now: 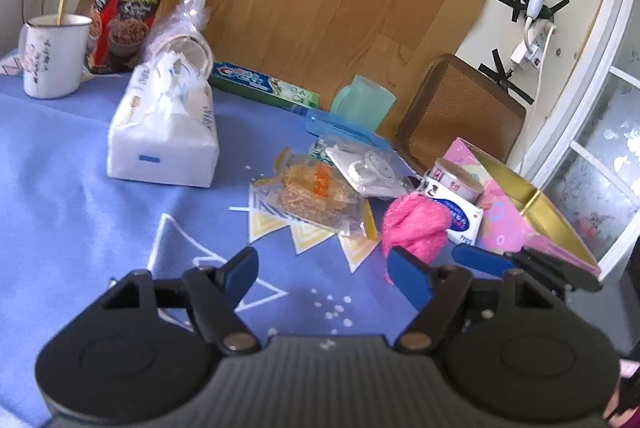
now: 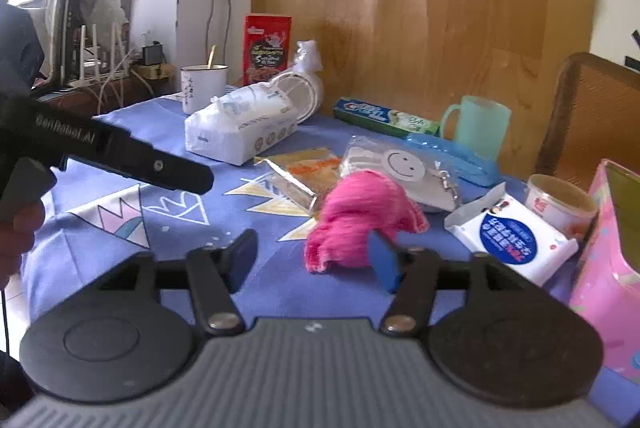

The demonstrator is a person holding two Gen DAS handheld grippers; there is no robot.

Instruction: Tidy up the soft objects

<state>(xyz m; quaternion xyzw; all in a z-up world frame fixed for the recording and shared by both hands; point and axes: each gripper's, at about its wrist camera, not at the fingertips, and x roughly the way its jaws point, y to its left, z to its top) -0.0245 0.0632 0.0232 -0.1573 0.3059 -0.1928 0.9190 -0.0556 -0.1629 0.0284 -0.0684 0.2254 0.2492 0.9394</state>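
A crumpled pink cloth point(image 1: 414, 224) lies on the blue tablecloth point(image 1: 72, 187); it also shows in the right wrist view point(image 2: 360, 216). A white tissue pack point(image 1: 164, 135) lies further left, also in the right wrist view point(image 2: 240, 127). A pink box with a gold inside point(image 1: 532, 211) stands open at the right, its side in the right wrist view point(image 2: 612, 268). My left gripper point(image 1: 326, 278) is open and empty, just short of the cloth. My right gripper point(image 2: 316, 256) is open and empty, its right finger beside the cloth's near edge. The right gripper's blue finger point(image 1: 480, 260) reaches in beside the box.
A snack packet point(image 1: 316, 195), a smiley-face pouch point(image 1: 368, 167), a white wipes pack point(image 2: 512, 240), a small tin point(image 2: 560, 205), a green mug point(image 1: 362, 103), a toothpaste box point(image 1: 260, 83), a red box point(image 1: 128, 7) and an enamel mug point(image 1: 52, 55) crowd the table. A chair point(image 1: 460, 111) stands behind.
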